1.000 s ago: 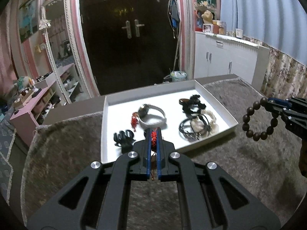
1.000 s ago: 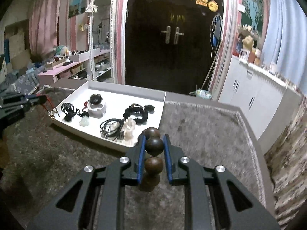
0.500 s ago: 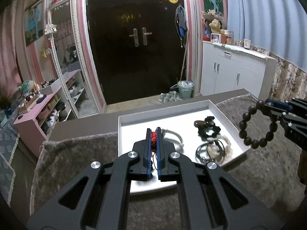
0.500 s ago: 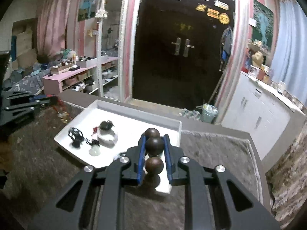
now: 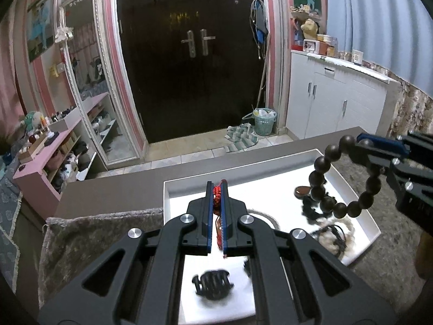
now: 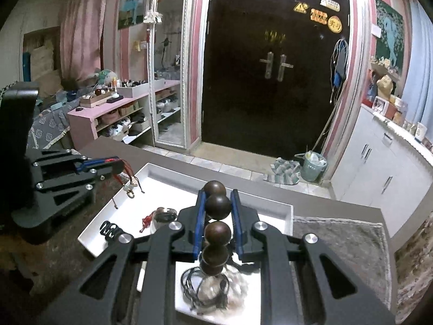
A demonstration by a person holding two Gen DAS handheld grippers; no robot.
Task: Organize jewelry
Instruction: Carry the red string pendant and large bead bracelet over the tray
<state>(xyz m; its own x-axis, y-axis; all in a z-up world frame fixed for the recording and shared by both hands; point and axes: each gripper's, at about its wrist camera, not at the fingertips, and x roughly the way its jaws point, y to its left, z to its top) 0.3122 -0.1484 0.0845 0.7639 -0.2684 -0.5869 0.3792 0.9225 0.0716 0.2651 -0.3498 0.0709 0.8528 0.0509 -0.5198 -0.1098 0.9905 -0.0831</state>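
A white tray lies on a grey furry cloth and holds several pieces of jewelry. My left gripper is shut on a red cord bracelet and holds it above the tray's left part; its charms hang below in the right wrist view. My right gripper is shut on a dark wooden bead bracelet and holds it above the tray's right part. The bead loop hangs free in the left wrist view.
In the tray lie a black hair claw, black hair ties with a pale scrunchie and a white band. The table's far edge drops to a tiled floor. A pink shelf stands at left.
Both grippers have moved forward over the tray with their bracelets still held. The tray now lies under them rather than ahead.
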